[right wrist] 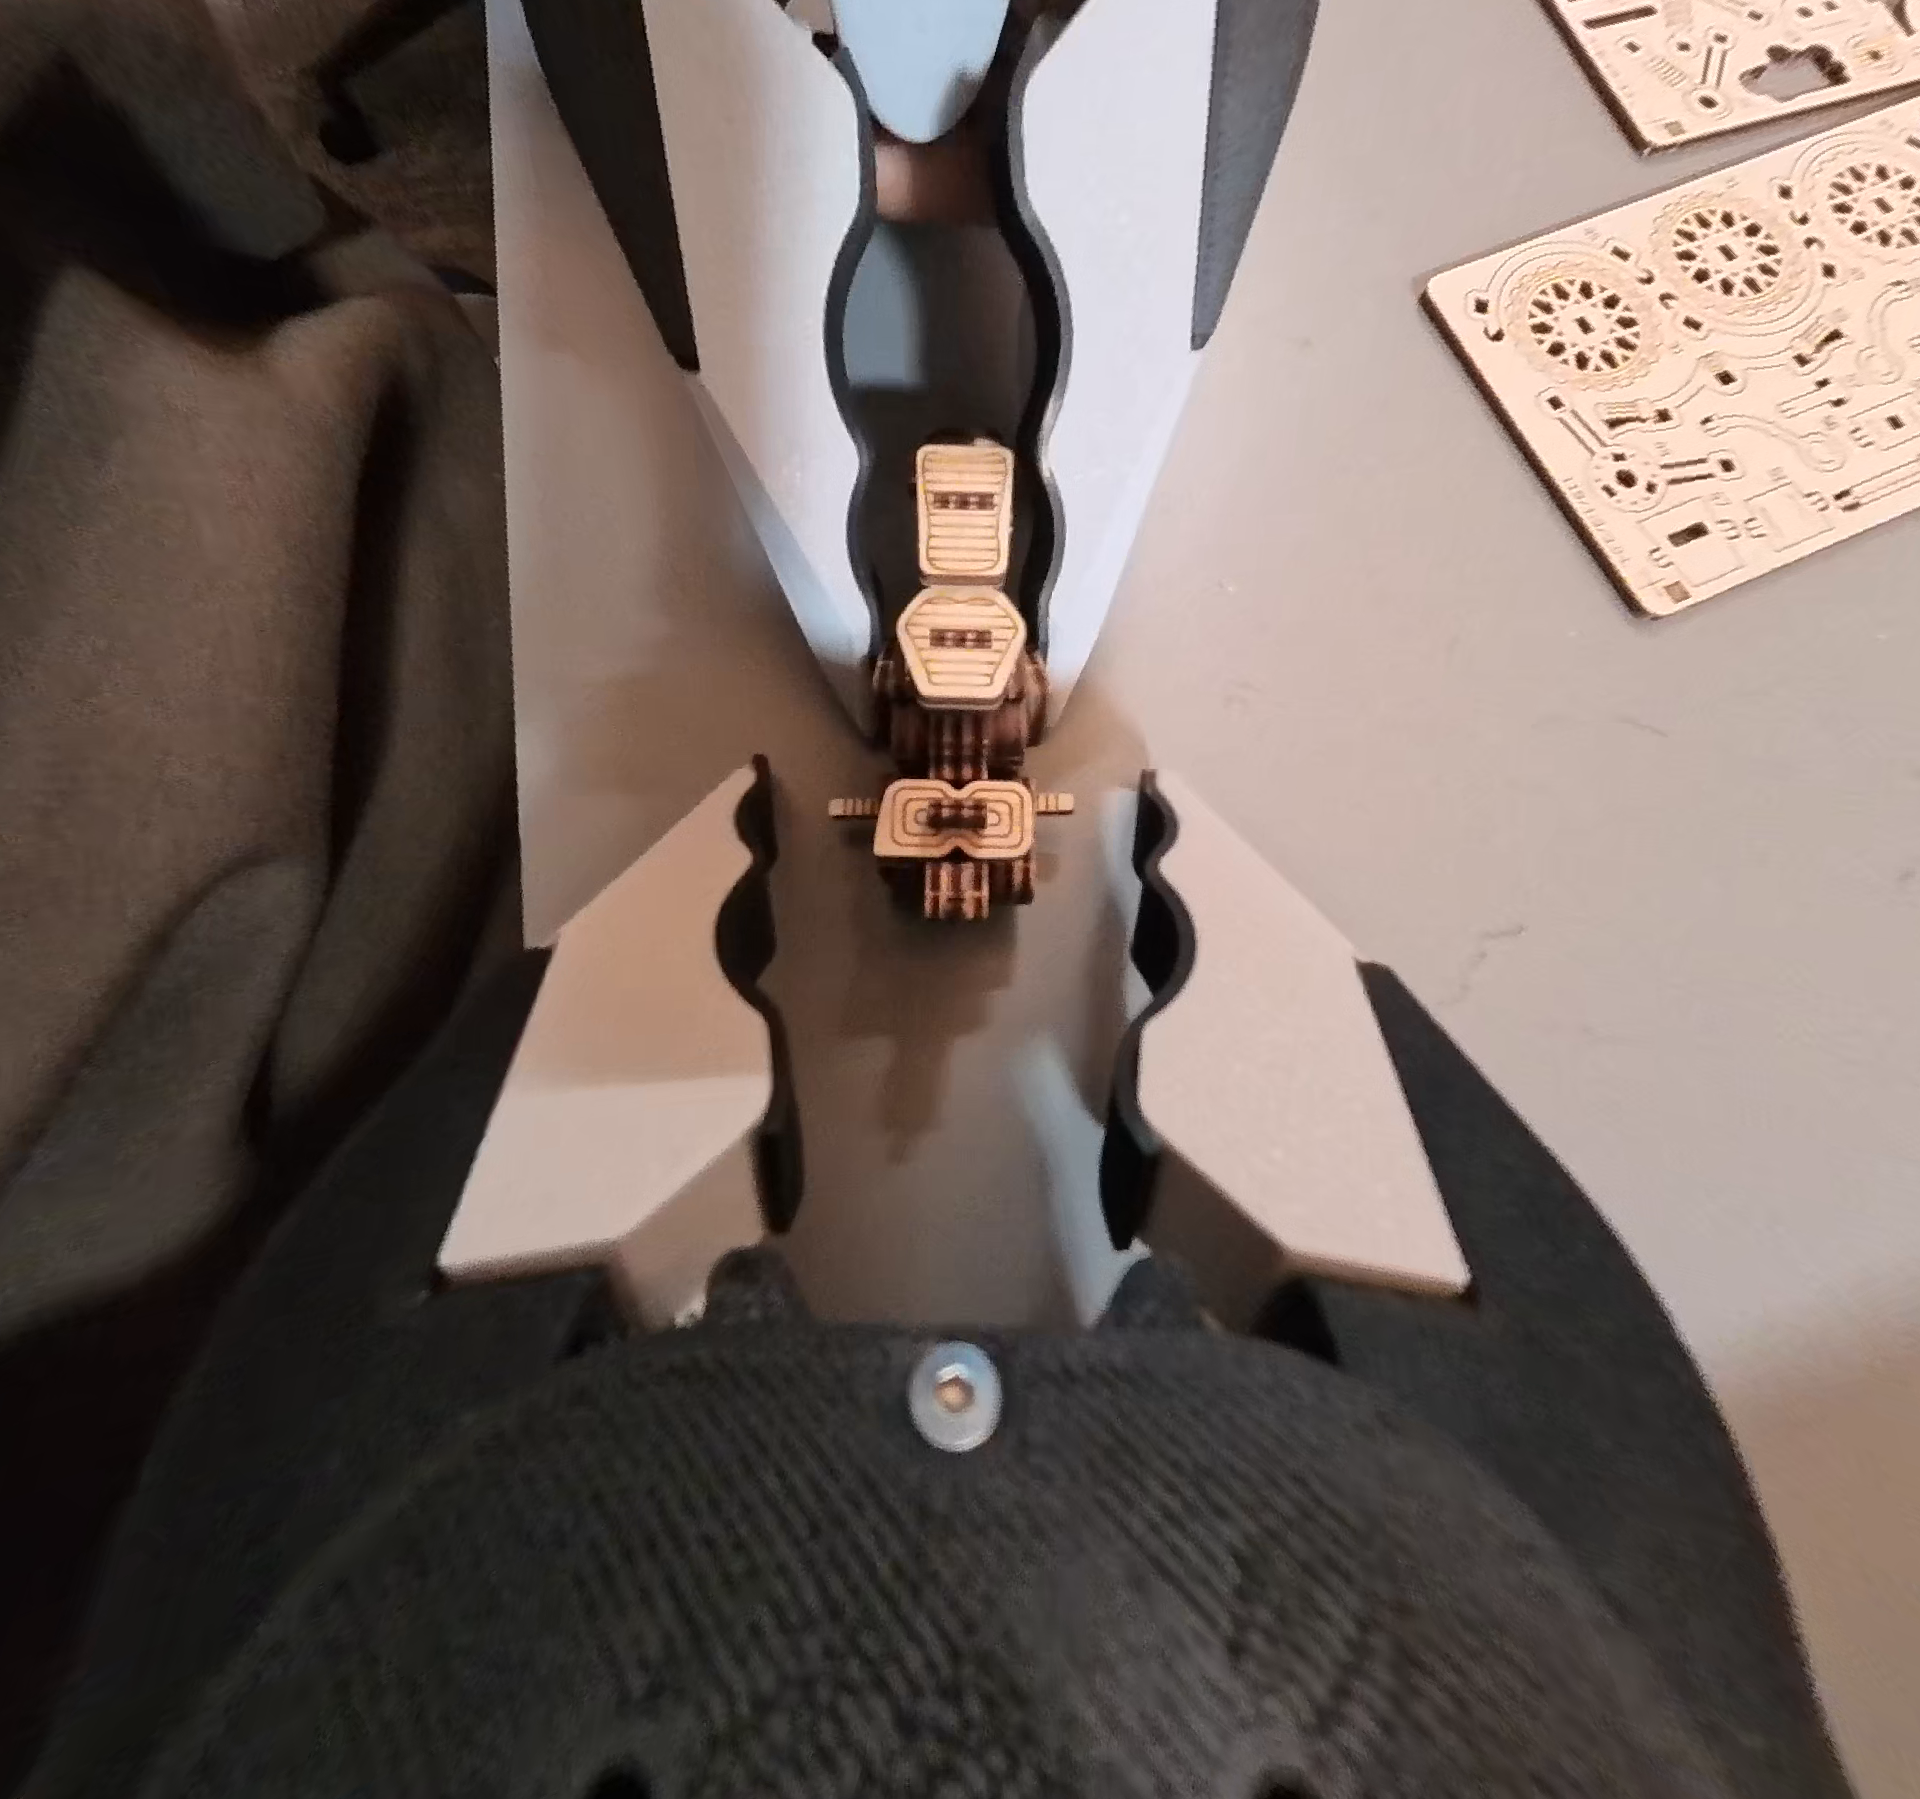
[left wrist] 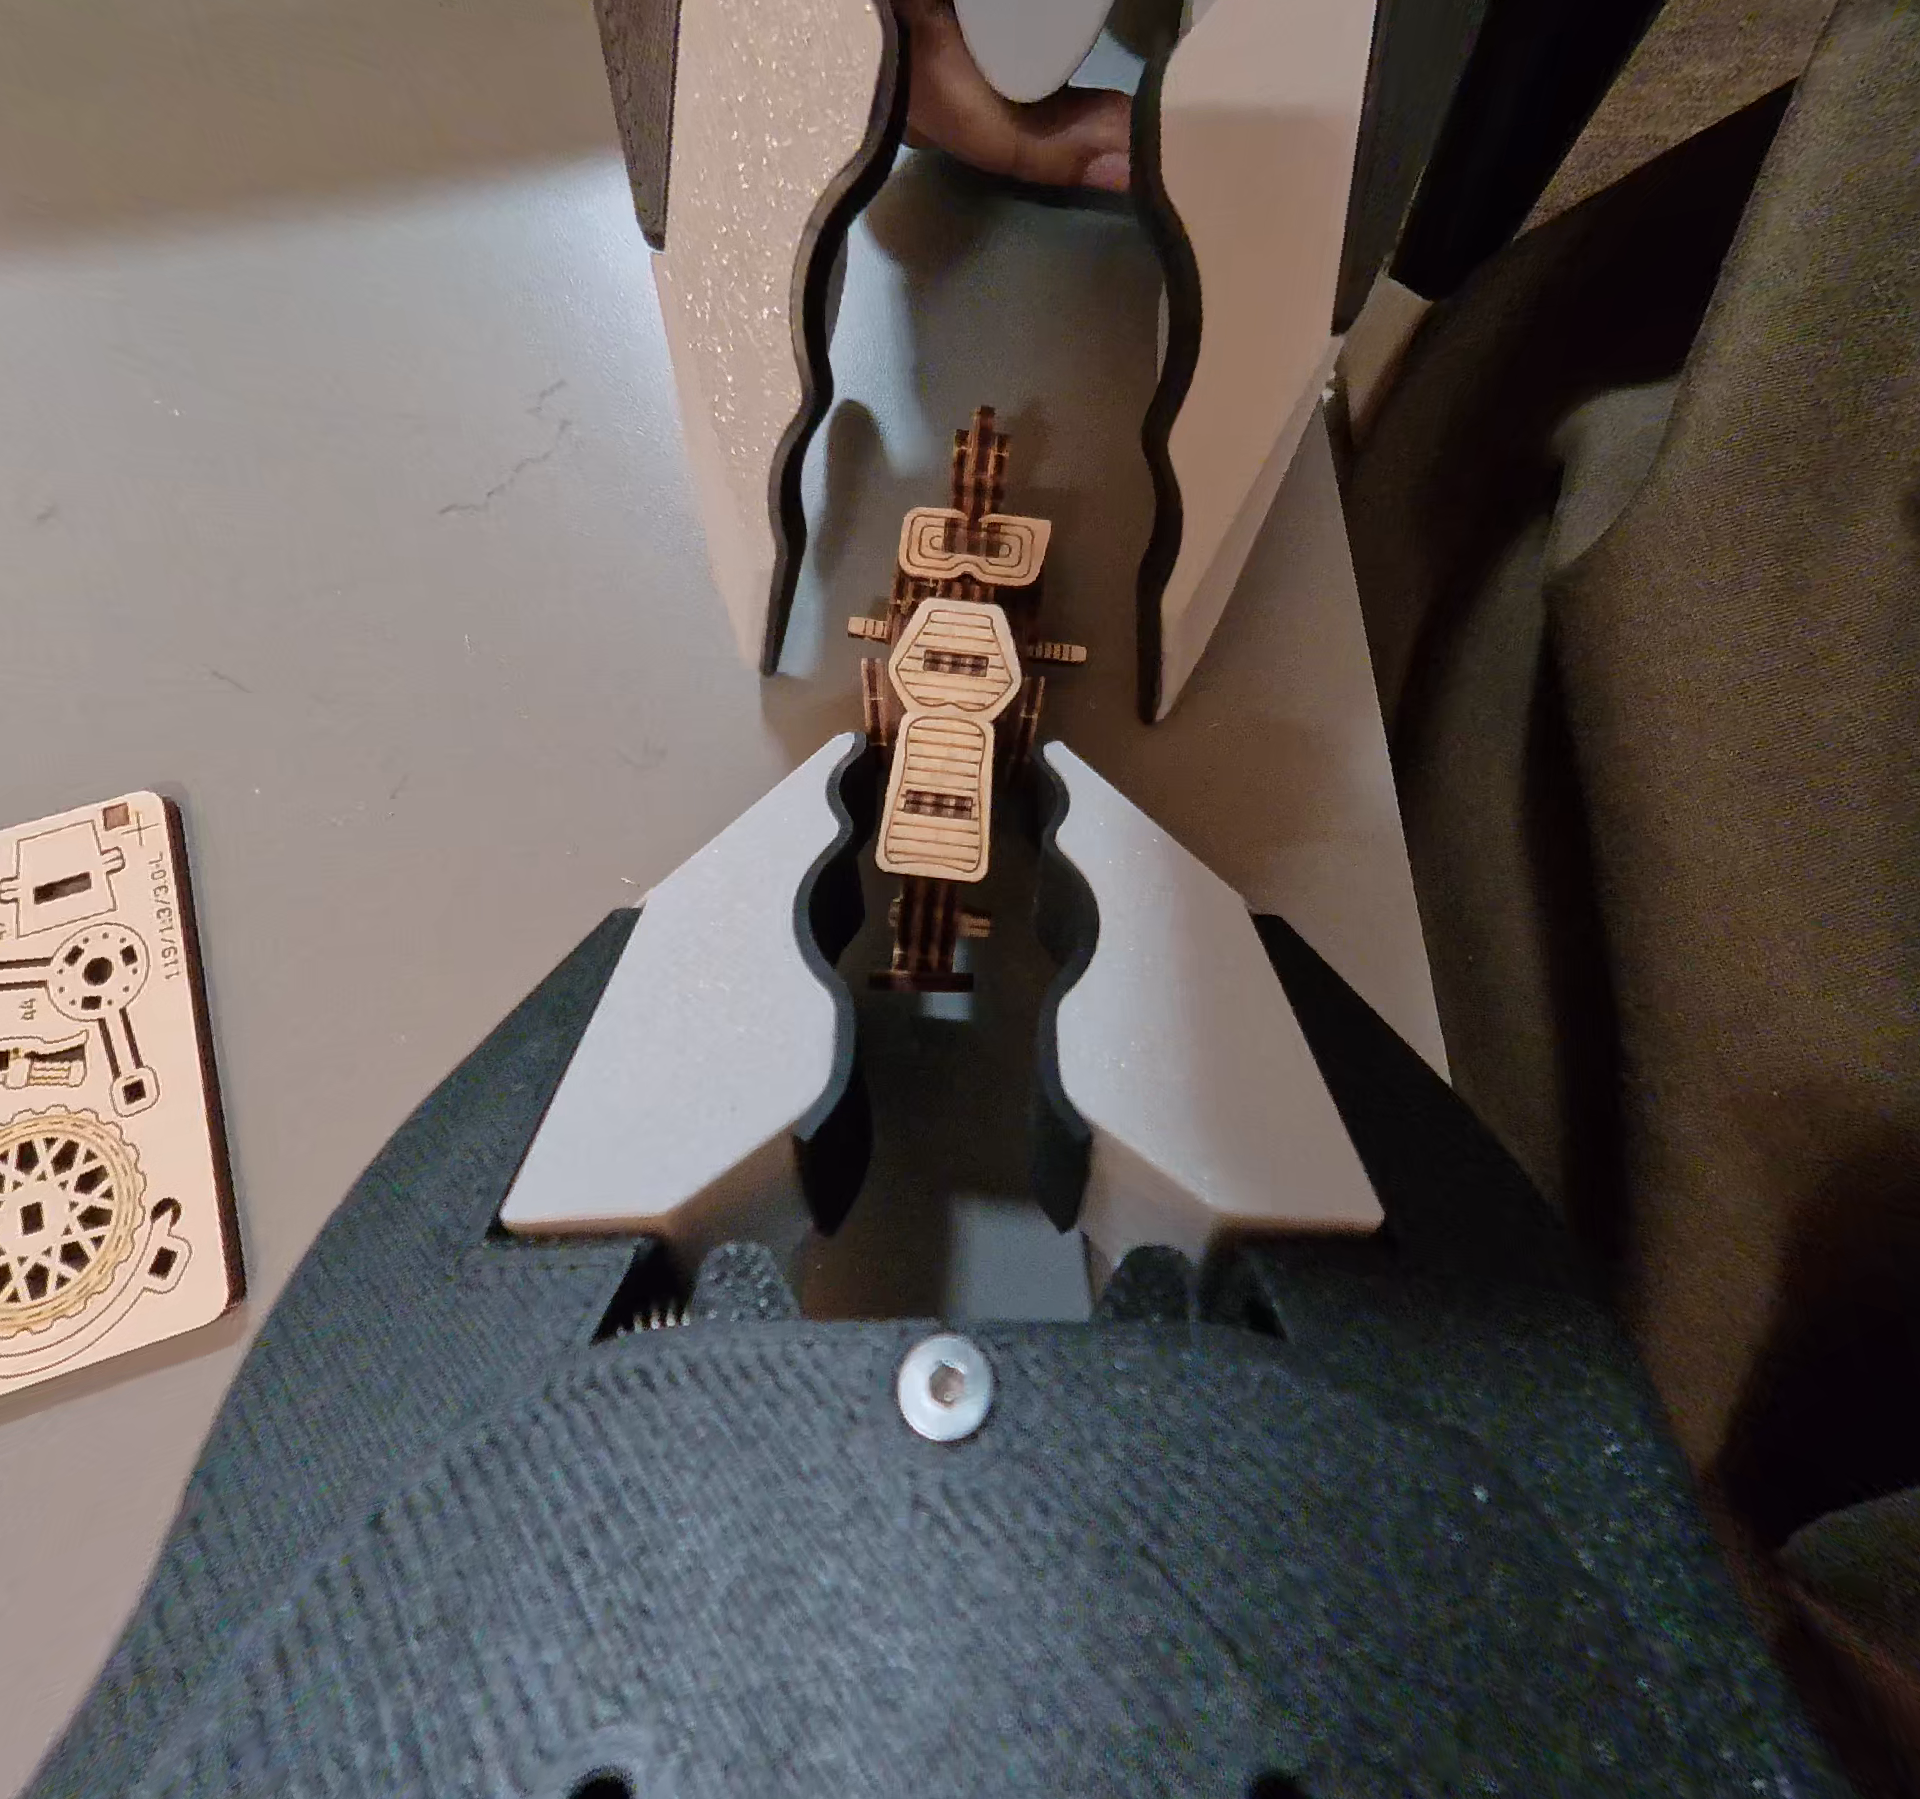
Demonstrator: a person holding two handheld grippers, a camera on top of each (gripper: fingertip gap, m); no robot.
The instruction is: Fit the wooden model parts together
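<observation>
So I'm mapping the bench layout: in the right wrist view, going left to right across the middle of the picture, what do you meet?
Dark olive cloth → wooden model, sitting between the two facing grippers → bare grey table → wooden parts sheet.

The left gripper (left wrist: 940,762) and right gripper (right wrist: 951,793) face each other tip to tip, low over the table. The left one's fingers (left wrist: 727,970) sit narrowly spread, clamped on the rear of the model (left wrist: 940,773). The right one's fingers (right wrist: 665,1022) stand wide apart on either side of the model's front end, touching nothing. A hand (left wrist: 1029,139) shows behind the right gripper.
</observation>
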